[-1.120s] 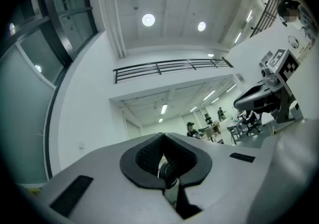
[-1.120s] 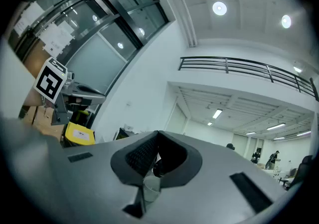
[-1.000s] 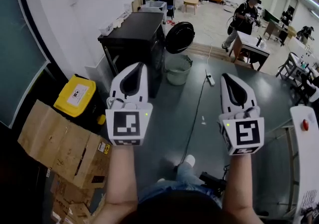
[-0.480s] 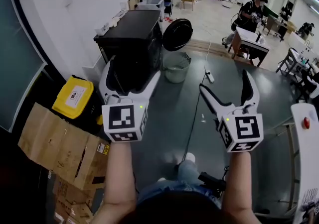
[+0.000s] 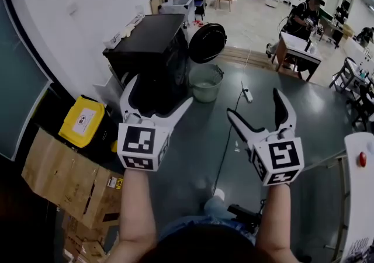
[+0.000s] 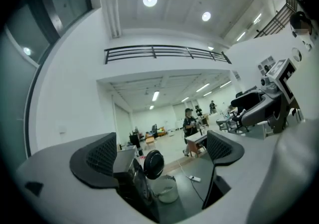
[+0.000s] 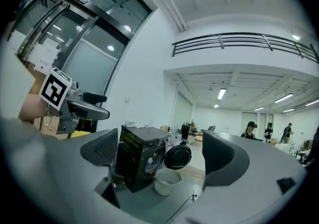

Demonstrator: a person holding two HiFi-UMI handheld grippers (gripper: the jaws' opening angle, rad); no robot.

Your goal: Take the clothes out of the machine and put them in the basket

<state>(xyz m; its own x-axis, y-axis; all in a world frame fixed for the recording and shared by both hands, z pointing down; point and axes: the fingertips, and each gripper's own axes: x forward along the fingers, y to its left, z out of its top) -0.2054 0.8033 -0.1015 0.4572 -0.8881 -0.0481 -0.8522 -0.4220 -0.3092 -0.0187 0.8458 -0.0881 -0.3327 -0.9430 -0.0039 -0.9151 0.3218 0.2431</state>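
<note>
A black washing machine [image 5: 153, 51] stands against the white wall, its round door [image 5: 207, 42] swung open. On the floor beside the door sits a pale round basket [image 5: 204, 83]. No clothes show. My left gripper [image 5: 159, 91] and right gripper [image 5: 254, 103] are held level in the air, well short of the machine. Their jaws have just been opening and now stand wide apart, with nothing between them. Both gripper views look across at the machine [image 6: 130, 178] [image 7: 139, 161], the door [image 7: 178, 157] and the basket [image 6: 167, 190] [image 7: 165, 182].
A yellow box [image 5: 85, 120] and flattened cardboard boxes [image 5: 64, 180] lie at the left. A power strip [image 5: 248, 93] with a black cable runs across the grey floor. A person sits at a desk [image 5: 301, 45] far right. A white table edge [image 5: 361, 162] is at my right.
Both grippers went from shut to wide open. Both hands moved forward and slightly down, and the view drew closer to the machine.
</note>
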